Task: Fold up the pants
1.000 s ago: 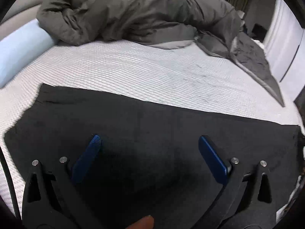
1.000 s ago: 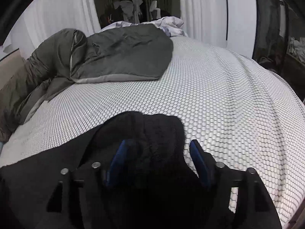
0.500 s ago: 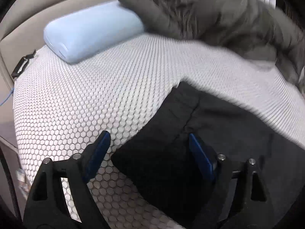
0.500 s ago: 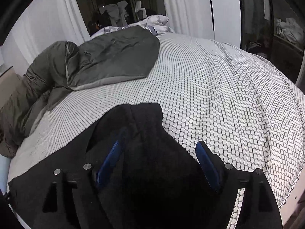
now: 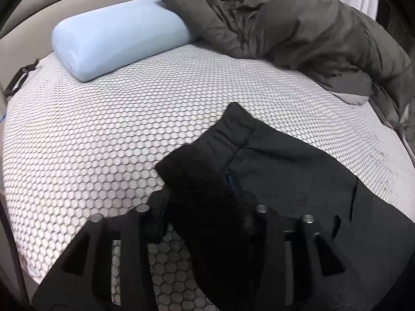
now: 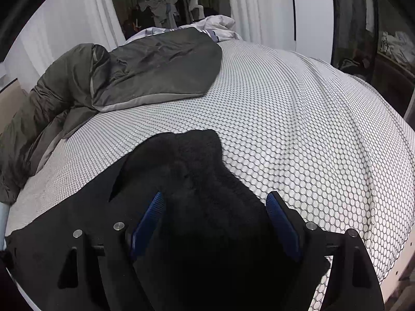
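1. The step in hand looked like the first fold. One pair of black pants (image 5: pixel 298 181) lay flat across the near side of the bed (image 5: pixel 103 134), on its white honeycomb-patterned cover.

2. The left gripper (image 5: pixel 205 194) was closed on the waistband end of the pants, which bunched up over its fingers. Only a sliver of one blue pad showed through the cloth.

3. The right gripper (image 6: pixel 215 217) sat over the other end of the pants, which lay heaped and fuzzy near the bed's right edge. Its two blue pads were spread apart with cloth between them, not yet pinched.

4. By my judgement, the next move called for the right gripper to close on its end. Both ends could then be lifted and brought together, keeping the edges aligned.

5. Counted: one pair of pants, two grippers, one pale blue bolster pillow (image 5: pixel 119 44) at the bed's far left corner, and one rumpled olive-grey duvet (image 5: pixel 298 26) along the far edge.

6. A heap of white bedding (image 6: pixel 215 26) lay beyond the duvet in the right view.
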The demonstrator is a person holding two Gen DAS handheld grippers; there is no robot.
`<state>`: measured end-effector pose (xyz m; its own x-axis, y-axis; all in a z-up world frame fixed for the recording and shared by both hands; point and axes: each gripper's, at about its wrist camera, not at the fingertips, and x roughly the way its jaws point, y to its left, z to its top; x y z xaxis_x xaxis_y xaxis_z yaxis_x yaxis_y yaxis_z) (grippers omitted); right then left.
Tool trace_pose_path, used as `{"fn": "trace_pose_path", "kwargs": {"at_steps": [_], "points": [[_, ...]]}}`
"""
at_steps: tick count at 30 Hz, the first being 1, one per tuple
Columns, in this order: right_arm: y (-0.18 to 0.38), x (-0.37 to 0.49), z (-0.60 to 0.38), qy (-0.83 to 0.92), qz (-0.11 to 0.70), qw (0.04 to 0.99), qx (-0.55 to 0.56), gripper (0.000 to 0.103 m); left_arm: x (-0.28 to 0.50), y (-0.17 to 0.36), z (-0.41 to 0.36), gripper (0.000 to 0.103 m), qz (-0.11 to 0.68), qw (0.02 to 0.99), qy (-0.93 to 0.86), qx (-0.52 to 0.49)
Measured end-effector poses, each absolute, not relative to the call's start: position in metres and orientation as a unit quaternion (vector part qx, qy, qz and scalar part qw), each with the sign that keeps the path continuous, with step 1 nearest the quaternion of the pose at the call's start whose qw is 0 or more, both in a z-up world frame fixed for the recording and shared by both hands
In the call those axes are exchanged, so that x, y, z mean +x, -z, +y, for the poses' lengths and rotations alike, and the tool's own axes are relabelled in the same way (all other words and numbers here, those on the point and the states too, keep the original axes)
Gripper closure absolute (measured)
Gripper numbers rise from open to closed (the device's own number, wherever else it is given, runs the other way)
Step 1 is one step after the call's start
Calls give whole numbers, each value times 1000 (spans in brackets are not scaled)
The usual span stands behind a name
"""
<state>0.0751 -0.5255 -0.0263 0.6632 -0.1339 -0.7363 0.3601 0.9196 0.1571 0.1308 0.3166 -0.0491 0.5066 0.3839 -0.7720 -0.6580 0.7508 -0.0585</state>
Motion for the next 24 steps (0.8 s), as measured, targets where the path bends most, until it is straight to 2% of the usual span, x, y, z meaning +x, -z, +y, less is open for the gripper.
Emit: {"fn": "trace_pose_path", "kwargs": {"at_steps": [2,3,7,9,11,12,13,14,16,18,21,24], "points": [[23,71,-532,139,378,902,155,20,123,38,316,26,371,856,-303,-196],[21,68,-538,142,372,903,163,20,117,33,319,21,355,863,-292,-210],[17,68,-557,120,347,904,217,20,107,13,304,12,323,881,-252,-238],[17,82,-558,110,351,905,216,20,109,6,285,0,316,894,-223,-227],[18,99,-551,95,353,912,189,20,118,4,259,1,325,905,-192,-195],[23,109,-546,88,361,912,174,26,120,2,242,1,331,909,-177,-180],[30,118,-541,85,376,908,166,48,127,5,227,1,341,912,-157,-162],[36,124,-537,84,391,903,160,63,136,11,212,1,359,913,-135,-140],[43,132,-524,96,405,902,120,76,160,27,192,1,397,905,-118,-100],[35,132,-509,95,390,913,73,82,172,42,181,1,422,894,-128,-72],[24,129,-514,116,359,922,84,85,178,57,169,1,451,878,-146,-64],[33,132,-525,236,342,908,52,82,184,66,178,1,458,870,-169,-69]]}}
